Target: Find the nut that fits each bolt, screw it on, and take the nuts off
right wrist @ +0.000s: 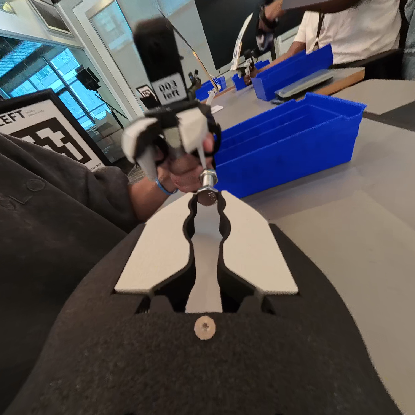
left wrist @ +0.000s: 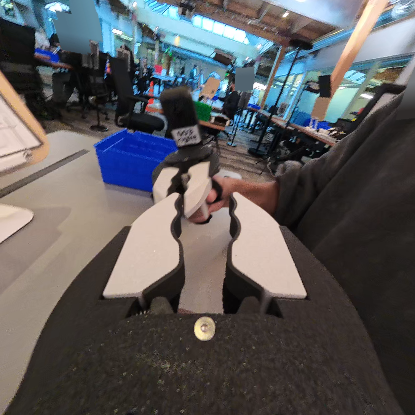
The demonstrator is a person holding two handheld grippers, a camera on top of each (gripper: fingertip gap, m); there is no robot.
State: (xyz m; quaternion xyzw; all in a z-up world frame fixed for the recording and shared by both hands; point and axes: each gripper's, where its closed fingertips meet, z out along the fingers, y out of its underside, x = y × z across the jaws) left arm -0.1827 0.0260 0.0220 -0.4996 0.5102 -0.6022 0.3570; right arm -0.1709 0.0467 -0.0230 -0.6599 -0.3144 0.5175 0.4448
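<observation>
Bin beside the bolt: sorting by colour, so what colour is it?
Blue; the bin shows best in the right wrist view.

Bright indoor light, blurred fisheye edges

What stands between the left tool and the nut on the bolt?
Nothing visible. The right tool grips the bolt by its head, the nut sits farther up the shaft, and the open left tool has one finger right beside it.

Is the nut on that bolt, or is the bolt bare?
On: a nut sits around the shaft of the bolt, apart from the head pinched in the right hand-held gripper.
</observation>
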